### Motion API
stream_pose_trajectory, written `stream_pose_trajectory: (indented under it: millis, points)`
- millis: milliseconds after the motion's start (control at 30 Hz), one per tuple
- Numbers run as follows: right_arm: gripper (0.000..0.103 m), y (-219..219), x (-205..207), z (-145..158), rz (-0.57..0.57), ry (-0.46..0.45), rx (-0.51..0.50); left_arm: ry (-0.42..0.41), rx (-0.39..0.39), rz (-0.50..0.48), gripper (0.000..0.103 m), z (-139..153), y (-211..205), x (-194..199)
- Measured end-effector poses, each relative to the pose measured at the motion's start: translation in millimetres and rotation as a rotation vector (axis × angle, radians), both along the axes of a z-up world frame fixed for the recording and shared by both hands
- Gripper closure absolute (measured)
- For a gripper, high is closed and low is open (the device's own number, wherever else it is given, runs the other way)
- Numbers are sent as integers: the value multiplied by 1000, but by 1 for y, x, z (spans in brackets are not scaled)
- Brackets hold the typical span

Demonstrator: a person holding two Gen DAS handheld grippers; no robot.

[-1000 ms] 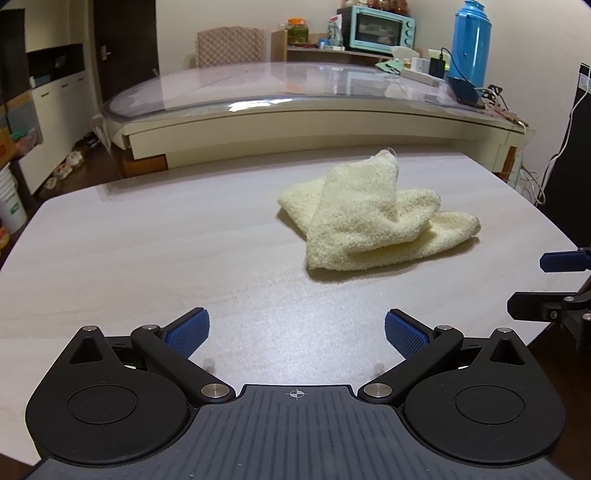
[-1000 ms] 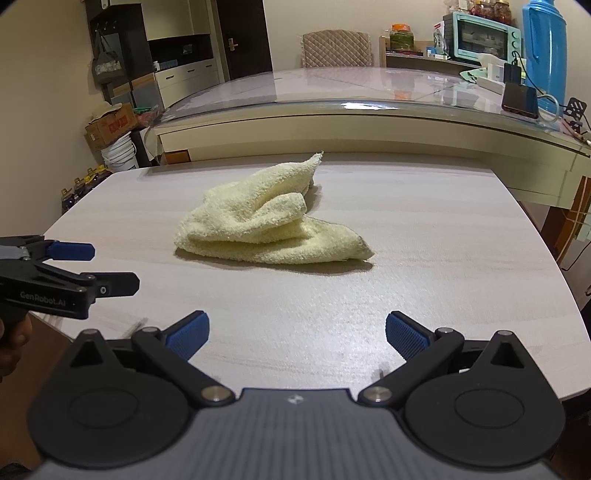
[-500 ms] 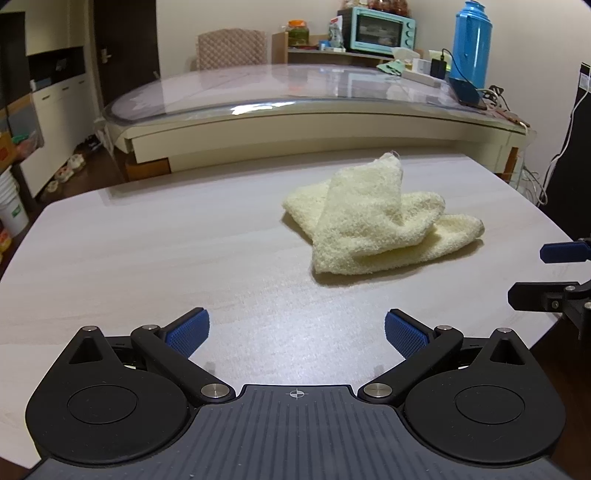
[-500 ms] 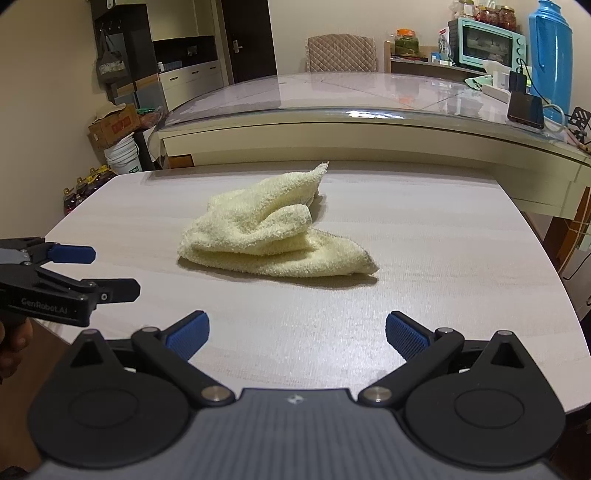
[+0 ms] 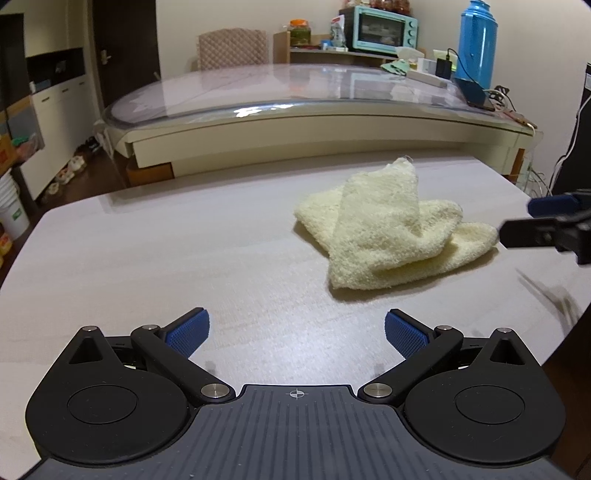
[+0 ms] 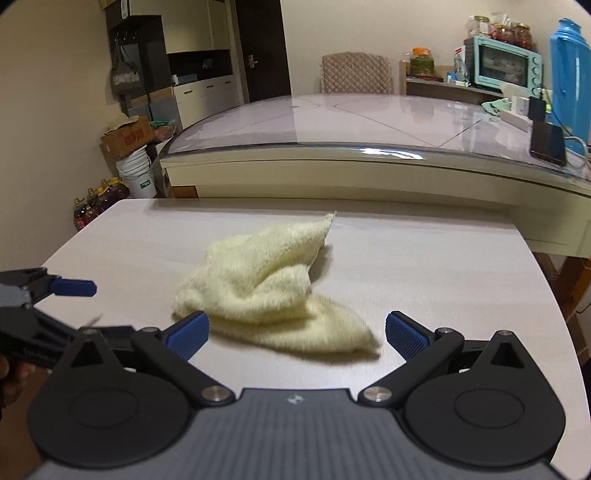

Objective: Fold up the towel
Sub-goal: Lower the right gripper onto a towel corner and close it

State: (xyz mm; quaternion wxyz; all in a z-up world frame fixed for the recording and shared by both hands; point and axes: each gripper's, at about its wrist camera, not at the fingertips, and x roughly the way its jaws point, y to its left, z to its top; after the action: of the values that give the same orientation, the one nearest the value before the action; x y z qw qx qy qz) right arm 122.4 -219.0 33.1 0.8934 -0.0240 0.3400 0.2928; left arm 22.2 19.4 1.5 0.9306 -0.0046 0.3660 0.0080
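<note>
A crumpled pale yellow towel (image 5: 388,225) lies in a loose heap on the light wood table (image 5: 184,240). My left gripper (image 5: 297,332) hovers open over the table, short of the towel and to its left. In the right wrist view the towel (image 6: 266,288) lies just beyond my open right gripper (image 6: 297,332), its near edge level with the blue fingertips (image 6: 402,334). The right gripper's fingers (image 5: 546,218) show at the towel's right end in the left wrist view. The left gripper (image 6: 55,299) shows at the left edge of the right wrist view.
Behind the table stands a glass-topped table (image 5: 295,96) with a blue thermos (image 5: 476,40), a phone (image 6: 548,142) and cables. Farther back are a chair (image 5: 232,48) and a teal oven (image 5: 384,27). Buckets, boxes and bottles (image 6: 99,201) sit on the floor at left.
Both grippers have moved forward toward the towel. The right one has advanced most, and its fingertips now reach the towel's near edge. The towel has not changed shape.
</note>
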Motion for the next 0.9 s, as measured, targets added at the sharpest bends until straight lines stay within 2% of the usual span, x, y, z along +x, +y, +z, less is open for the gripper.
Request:
stream_pose_trajectory:
  millis: [133,300,433,500,667,733,767,833,867,900]
  points:
    - [4,6,26,1,39,5,17,5,4,1,0,-1,3,4]
    - [24,9,62,0,95,45,65,1,4,0,0,0,6,9]
    - [32,11,91,-4,95,64,78,-8,2,0,0,3,8,14]
    - [40,12,98,-6,98,75,78,-8,3,2,0,3,9,16]
    - [44,14,124,-16,107,120,95,-1,1,1,0,2,11,19]
    - [49,14,135,-22,112,164,128,4,1,1,0,1,11,21]
    - [53,14,138,-24,114,174,133,5,1,1,0,0,12,21]
    - [76,14,145,-28,125,208,160,9,0,3,0,-1,13,22]
    - [95,15,146,-29,131,218,173,10,-1,3,0,-1,13,23]
    - [95,15,147,-29,133,218,172,9,-1,3,0,-1,13,23]
